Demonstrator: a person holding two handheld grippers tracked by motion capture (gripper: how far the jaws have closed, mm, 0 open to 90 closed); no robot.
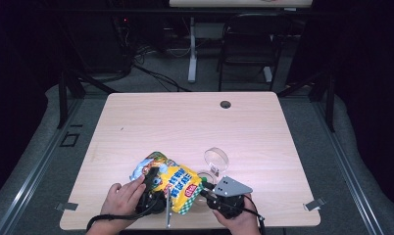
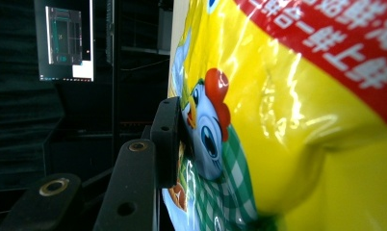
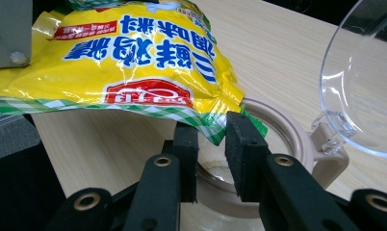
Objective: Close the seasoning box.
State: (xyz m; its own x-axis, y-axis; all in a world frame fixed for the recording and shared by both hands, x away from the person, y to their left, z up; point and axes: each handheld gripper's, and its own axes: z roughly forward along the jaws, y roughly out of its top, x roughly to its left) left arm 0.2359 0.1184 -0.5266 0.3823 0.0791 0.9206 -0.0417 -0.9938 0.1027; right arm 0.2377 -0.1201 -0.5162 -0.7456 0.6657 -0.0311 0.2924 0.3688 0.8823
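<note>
High view: yellow seasoning bag (image 1: 171,182) is held just above the near edge of the bench (image 1: 185,122), long axis running from upper left down to lower right, green-checked bottom end toward the person. Left tongs (image 1: 153,178) sit at the bag's left side, one pad pressed onto the printed face beside the cartoon chicken (image 2: 208,125); bag gripped there, far pad hidden behind the film. Bag spans the gap between the two tongs. Right tongs (image 1: 207,192) grip the bag's lower right corner (image 3: 215,122), pads pinching the crimped checked seam. Directly under that corner is a beige-rimmed jar (image 3: 278,144), its clear hinged lid (image 3: 360,82) flipped open and standing to the right.
</note>
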